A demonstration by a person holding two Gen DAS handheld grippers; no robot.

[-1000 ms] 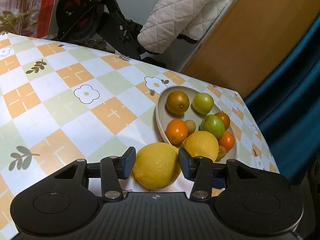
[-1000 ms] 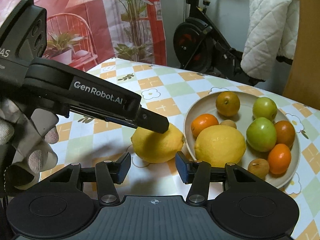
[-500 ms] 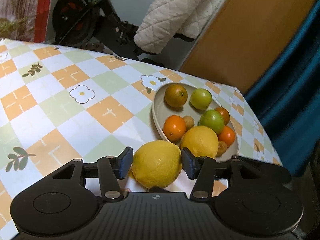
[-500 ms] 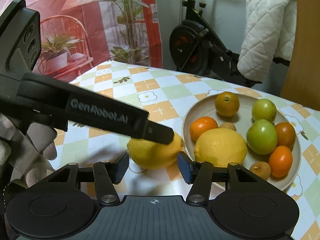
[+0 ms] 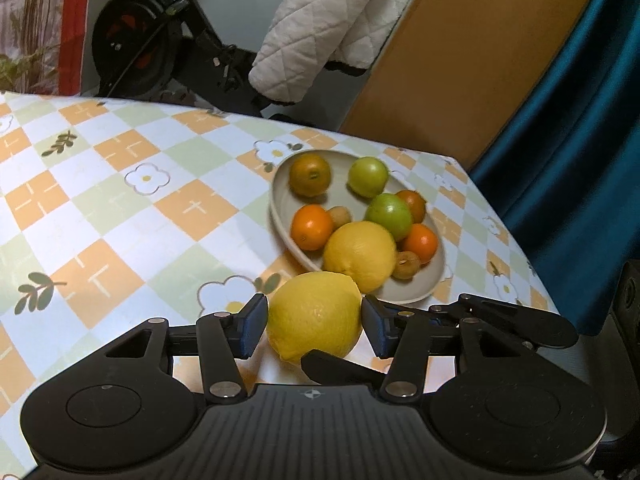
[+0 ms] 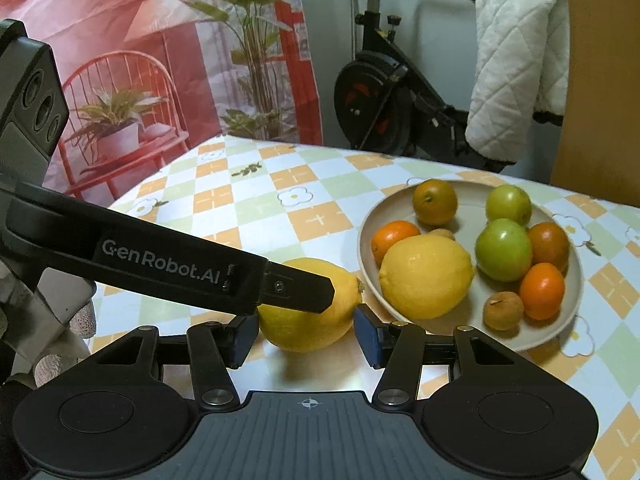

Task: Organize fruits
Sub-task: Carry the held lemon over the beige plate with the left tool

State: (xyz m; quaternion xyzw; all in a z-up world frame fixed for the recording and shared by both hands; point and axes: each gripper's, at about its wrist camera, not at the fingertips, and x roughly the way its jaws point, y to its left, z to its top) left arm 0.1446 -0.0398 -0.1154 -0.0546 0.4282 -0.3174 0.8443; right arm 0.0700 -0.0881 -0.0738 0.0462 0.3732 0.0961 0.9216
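Note:
A large yellow lemon (image 5: 314, 316) lies on the checked tablecloth just outside the beige plate (image 5: 280, 184). My left gripper (image 5: 314, 326) is open with its jaws on either side of the lemon, close to its skin. My right gripper (image 6: 304, 334) is open too and also straddles the same lemon (image 6: 308, 320) from the other direction; one of its fingers shows under the lemon in the left wrist view. The plate (image 6: 560, 332) holds a second big lemon (image 6: 426, 276), oranges, green fruits and small brown fruits.
The left gripper's body (image 6: 160, 268) crosses the right wrist view over the lemon. An exercise bike (image 6: 384, 108) and a white quilted blanket (image 6: 516, 64) stand behind the table. The table edge runs close past the plate on the right (image 5: 532, 272).
Both grippers have moved closer around the loose lemon; the right gripper's jaws now flank it. The lemon still rests on the cloth.

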